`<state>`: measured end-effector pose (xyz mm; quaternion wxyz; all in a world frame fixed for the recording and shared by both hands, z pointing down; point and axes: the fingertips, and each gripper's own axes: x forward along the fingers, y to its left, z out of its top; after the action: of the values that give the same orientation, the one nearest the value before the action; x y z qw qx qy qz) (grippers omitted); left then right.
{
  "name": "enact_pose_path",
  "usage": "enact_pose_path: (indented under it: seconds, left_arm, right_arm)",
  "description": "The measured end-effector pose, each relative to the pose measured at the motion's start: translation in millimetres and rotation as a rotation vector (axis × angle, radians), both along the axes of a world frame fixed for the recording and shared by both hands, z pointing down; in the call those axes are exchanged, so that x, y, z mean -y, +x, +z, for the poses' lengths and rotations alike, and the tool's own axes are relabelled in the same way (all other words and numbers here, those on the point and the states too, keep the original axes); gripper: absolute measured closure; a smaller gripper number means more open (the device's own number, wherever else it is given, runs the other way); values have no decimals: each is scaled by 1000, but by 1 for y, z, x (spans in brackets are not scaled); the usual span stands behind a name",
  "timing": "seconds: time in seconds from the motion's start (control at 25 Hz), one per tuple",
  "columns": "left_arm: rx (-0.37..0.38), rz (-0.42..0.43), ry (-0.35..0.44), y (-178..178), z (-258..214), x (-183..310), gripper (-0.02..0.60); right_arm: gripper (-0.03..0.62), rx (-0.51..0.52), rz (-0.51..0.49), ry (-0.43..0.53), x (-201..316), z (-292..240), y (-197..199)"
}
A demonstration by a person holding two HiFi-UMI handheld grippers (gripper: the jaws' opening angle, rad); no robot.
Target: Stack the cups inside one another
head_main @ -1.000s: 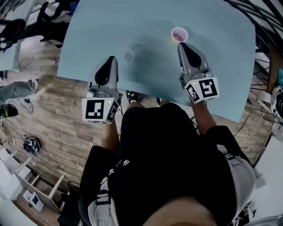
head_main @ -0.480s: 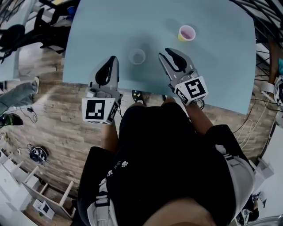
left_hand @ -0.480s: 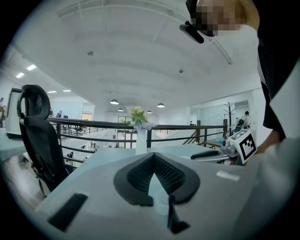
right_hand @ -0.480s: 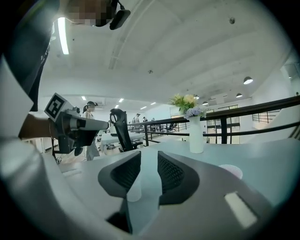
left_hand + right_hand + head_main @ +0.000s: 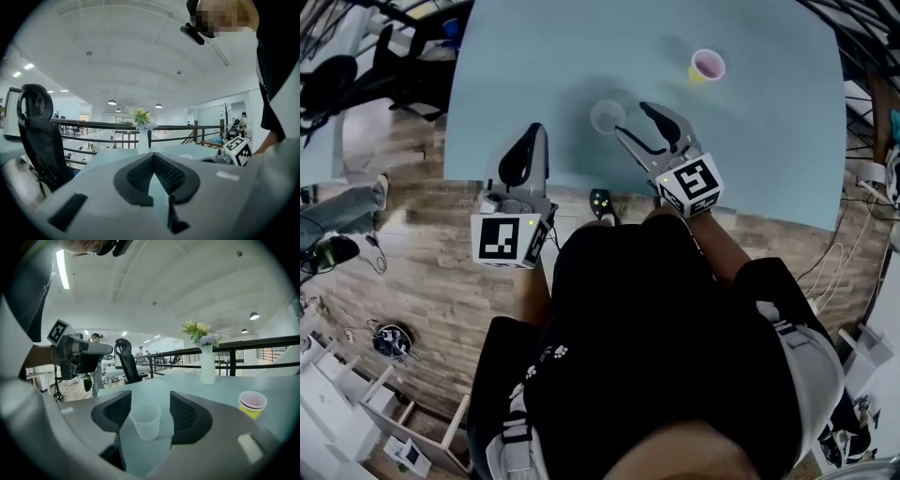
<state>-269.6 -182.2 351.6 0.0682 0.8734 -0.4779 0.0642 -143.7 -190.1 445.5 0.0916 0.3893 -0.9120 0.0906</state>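
A clear plastic cup (image 5: 607,116) (image 5: 145,420) stands upright on the light blue table (image 5: 769,141). My right gripper (image 5: 632,120) (image 5: 150,399) is open and its jaws have just been opening. The clear cup sits at their mouth with a gap on each side, and neither pad touches it. A pink cup nested in a yellow one (image 5: 707,66) (image 5: 252,404) stands farther back to the right. My left gripper (image 5: 534,133) (image 5: 153,157) is shut on nothing over the table's near edge, left of the clear cup.
A white vase of flowers (image 5: 207,364) (image 5: 143,136) stands at the table's far side. A black office chair (image 5: 40,136) is off the table's left. The right gripper's marker cube (image 5: 236,151) shows in the left gripper view. Wood floor lies below the near edge.
The right gripper has moved left and nearer, from beside the pink cup to the clear cup, and its jaws have opened. The left gripper stayed shut and shifted only a little.
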Motion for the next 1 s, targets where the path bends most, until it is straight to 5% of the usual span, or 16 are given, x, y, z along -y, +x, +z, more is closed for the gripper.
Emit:
enact_pose_path:
  seconds: [0.44, 1.0]
  left_arm:
    - [8, -6, 8, -32, 0, 3, 589]
    - [14, -58, -16, -42, 5, 2, 589]
  right_arm:
    - [246, -127, -16, -44, 10, 39, -33]
    - [267, -201, -43, -83, 20, 62, -40]
